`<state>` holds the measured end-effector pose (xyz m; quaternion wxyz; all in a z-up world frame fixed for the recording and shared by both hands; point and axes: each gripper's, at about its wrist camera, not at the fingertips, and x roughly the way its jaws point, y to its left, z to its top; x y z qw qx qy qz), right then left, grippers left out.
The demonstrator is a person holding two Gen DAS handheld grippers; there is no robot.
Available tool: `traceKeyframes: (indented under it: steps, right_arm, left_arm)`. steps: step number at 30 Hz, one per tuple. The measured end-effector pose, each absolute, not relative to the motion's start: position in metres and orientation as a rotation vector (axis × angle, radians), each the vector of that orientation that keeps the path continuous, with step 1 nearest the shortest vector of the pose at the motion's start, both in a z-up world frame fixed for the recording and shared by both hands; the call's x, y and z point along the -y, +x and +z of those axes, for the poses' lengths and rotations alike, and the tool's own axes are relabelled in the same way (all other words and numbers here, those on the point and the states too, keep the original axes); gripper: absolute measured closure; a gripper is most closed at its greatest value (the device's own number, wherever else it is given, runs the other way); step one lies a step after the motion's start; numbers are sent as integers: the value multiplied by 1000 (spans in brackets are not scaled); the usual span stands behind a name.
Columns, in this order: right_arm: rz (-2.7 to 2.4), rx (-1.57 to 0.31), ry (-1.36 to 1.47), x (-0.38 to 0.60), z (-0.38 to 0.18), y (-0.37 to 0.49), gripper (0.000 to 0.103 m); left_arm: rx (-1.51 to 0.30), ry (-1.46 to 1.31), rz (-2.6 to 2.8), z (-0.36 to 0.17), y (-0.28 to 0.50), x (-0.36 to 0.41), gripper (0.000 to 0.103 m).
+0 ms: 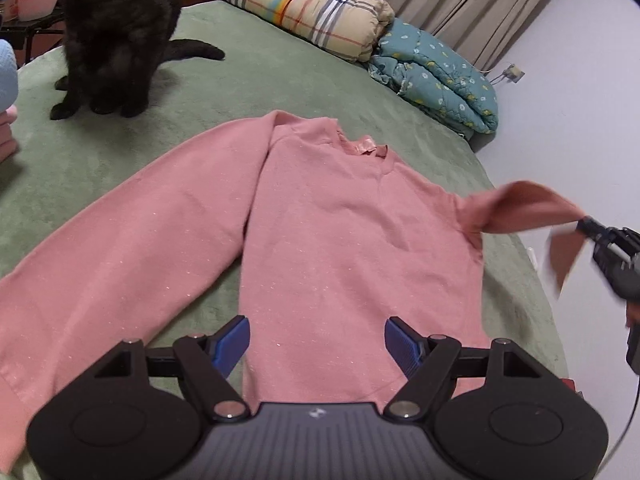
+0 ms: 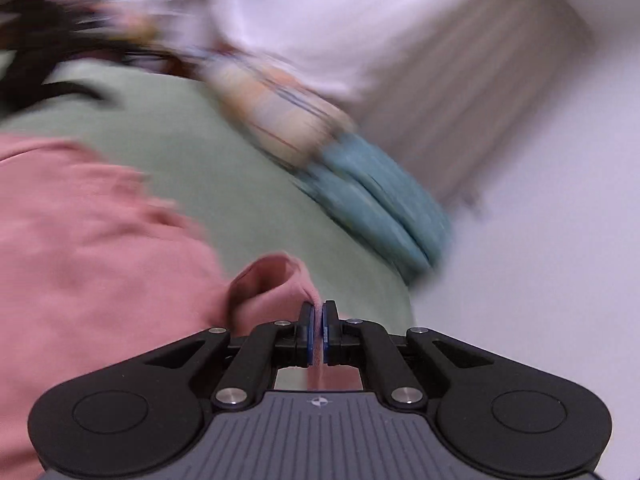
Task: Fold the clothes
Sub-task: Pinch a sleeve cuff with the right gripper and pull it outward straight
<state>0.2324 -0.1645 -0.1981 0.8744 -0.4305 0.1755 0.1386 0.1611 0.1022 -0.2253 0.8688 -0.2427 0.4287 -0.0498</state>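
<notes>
On the bed [image 1: 280,80] we see the pink sweater [image 1: 340,240] lying flat. Our right tool [image 2: 318,330] pinches its sleeve [image 2: 276,284] and holds it raised; our left tool [image 1: 317,342] hovers spread over the hem. We judge the sleeve fold underway; next, carry it across the chest. No writing is legible.

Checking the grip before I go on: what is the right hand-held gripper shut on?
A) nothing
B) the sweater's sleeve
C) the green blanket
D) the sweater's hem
B: the right hand-held gripper pinches pink fabric of the sleeve, lifted off the bed at the sweater's side.
</notes>
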Motion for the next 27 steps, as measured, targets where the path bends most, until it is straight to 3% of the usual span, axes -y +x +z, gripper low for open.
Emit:
traceKeyframes:
  steps: [2,3,6,13,18,22,27]
  right_arm:
    - [424,-436,-965,141,-222,203,61]
    - [475,-487,-965,134,-238,189,58]
    - [538,-688,-841,143,-280,167,58]
    - [440,-785,-446,204,-279,197,54]
    - [420,-751,79,240,-248,276,54]
    - [337,-790,360,239,-262,351,54]
    - [263,-846,460,214,-286,436,56]
  left_arm:
    - [-910,-508,-117,-227,160,-101,29]
    - [-914,-505,-121,-228,159,-101,29]
    - [-932,-479,-130,-231,156,-103,27]
    - [-930,-493,-121,-240,155,-112,25]
    - [-884,-556,-166,-243,161,-109,25]
    - [-857,-592,-183,-249,160,-108,25]
    - [-870,-559,-189,-257,155,-116,25]
